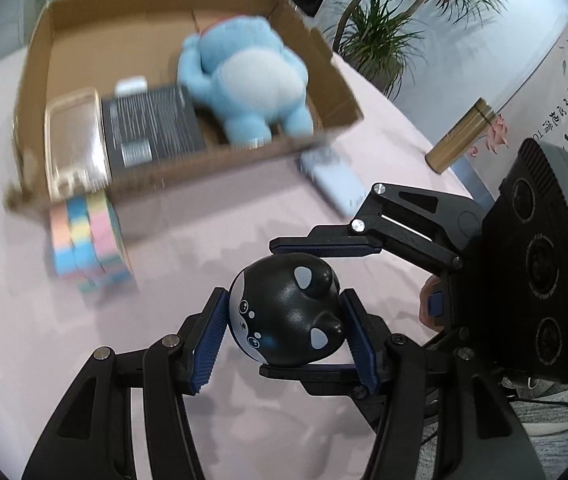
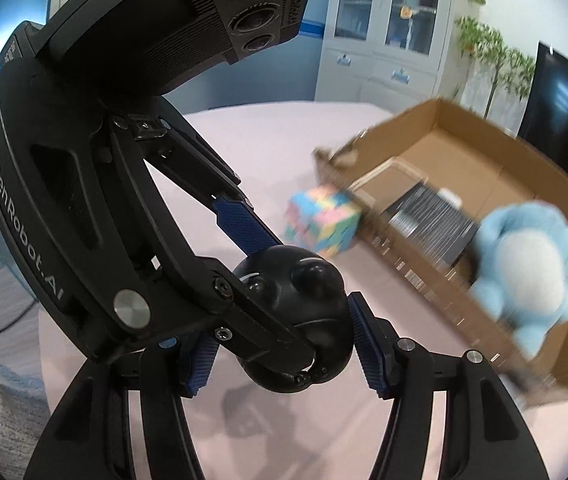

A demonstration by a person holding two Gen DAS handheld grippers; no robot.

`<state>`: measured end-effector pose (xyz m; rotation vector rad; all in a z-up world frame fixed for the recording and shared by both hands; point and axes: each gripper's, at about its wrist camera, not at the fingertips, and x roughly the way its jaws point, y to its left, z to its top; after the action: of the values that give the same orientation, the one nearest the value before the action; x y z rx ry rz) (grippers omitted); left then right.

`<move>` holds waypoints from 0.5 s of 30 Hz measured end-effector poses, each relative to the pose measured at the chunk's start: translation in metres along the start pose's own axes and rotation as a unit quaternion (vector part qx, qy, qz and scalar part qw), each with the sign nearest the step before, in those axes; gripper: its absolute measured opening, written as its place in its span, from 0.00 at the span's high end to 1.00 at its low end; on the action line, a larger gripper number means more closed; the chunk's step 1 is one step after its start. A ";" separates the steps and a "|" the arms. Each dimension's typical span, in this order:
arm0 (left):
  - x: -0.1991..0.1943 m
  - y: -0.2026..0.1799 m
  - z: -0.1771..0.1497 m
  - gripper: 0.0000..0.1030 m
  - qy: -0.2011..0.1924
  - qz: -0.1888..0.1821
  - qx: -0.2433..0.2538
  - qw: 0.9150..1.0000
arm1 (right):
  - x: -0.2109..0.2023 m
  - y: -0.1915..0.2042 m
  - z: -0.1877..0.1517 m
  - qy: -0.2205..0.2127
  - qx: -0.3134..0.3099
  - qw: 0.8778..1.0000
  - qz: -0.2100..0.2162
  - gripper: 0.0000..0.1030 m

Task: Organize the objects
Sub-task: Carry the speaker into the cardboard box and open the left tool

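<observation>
A round black toy with pale blue spots (image 1: 284,312) is held above the pink table between both grippers. My left gripper (image 1: 284,336) is shut on its sides. My right gripper (image 1: 315,308) comes in from the right, its fingers above and below the toy; in the right wrist view the toy (image 2: 303,316) sits between the right gripper's pads (image 2: 284,348), with the left gripper crossing in front. An open cardboard box (image 1: 44,60) behind holds a blue plush (image 1: 248,76), a dark flat box (image 1: 152,120) and a clear case (image 1: 76,136).
A pastel cube (image 1: 88,240) stands against the box's front wall; it also shows in the right wrist view (image 2: 323,224). A pale blue flat object (image 1: 335,184) lies right of the box. A gold cylinder (image 1: 459,136) and potted plants (image 1: 383,32) are at the table's far right.
</observation>
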<state>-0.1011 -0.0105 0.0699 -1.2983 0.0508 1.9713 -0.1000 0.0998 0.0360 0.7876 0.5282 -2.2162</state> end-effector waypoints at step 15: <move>-0.016 0.070 0.109 0.47 -0.014 0.042 0.017 0.999 | 0.056 -0.098 0.094 -0.015 0.002 1.000 0.004 0.43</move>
<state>-0.2247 -0.0234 0.1106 -1.2641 0.1276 2.0506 -0.2392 0.0842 0.0803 0.7565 0.5063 -2.2187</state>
